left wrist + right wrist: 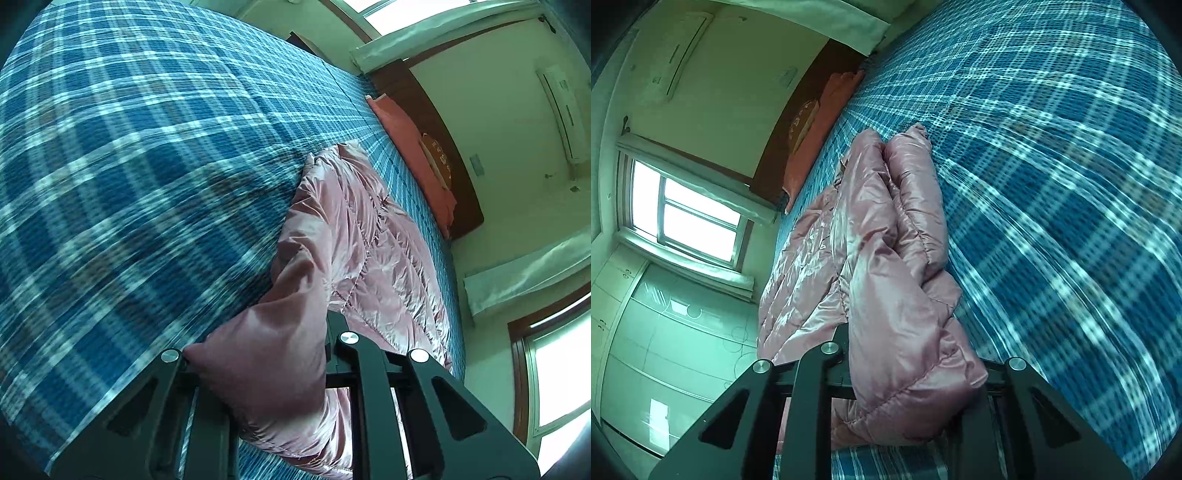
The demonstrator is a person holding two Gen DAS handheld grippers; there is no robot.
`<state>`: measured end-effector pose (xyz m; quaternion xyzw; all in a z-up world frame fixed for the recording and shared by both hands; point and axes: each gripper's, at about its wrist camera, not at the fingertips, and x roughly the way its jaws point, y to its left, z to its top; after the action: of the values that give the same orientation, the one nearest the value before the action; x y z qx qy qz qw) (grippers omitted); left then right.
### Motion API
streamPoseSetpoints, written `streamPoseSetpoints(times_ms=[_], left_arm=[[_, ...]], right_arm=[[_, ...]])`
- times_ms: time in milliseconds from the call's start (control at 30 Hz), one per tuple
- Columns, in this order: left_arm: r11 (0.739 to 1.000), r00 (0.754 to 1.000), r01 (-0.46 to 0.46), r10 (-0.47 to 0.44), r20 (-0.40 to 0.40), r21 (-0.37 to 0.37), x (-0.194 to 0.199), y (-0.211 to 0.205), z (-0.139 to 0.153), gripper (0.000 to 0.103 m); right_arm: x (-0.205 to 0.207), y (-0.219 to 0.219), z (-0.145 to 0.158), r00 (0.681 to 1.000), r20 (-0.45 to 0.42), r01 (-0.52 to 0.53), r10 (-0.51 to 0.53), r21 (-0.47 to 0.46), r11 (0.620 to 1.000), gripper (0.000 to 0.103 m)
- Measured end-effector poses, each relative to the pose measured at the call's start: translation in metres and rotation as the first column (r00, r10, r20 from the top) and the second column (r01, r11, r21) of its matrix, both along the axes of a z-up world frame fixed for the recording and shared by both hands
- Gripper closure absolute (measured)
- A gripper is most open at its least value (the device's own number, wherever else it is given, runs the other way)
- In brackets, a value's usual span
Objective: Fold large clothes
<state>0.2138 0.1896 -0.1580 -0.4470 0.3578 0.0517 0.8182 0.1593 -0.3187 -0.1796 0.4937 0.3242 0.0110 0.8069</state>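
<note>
Both grippers are clamped on the pink jacket [351, 236]. Left gripper [258, 354] has a bunched, puffy edge pinched between its fingers; right gripper [908, 362] pinches a thick quilted fold the same way. Fabric fills both gaps, so how far the fingers have closed is hard to judge. The rest of the jacket lies in a long strip on the bed [129, 166], near the side edge, running toward the headboard [443, 147] and the orange pillow [410, 147].

Step looks like mid-fold: near end lifted, far end resting. Next move probably needs both ends carried together, level, over the body toward the far end, then released evenly.
</note>
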Motion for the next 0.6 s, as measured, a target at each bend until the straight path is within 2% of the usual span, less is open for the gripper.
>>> streamPoseSetpoints(times_ms=[600], left_arm=[[1.0,1.0,0.024,-0.024,-0.009,-0.01,-0.04,0.017,0.0,0.089]], right_arm=[[-0.017,-0.004,0.017,0.999,-0.012,-0.041,0.041,-0.016,0.999,0.084]])
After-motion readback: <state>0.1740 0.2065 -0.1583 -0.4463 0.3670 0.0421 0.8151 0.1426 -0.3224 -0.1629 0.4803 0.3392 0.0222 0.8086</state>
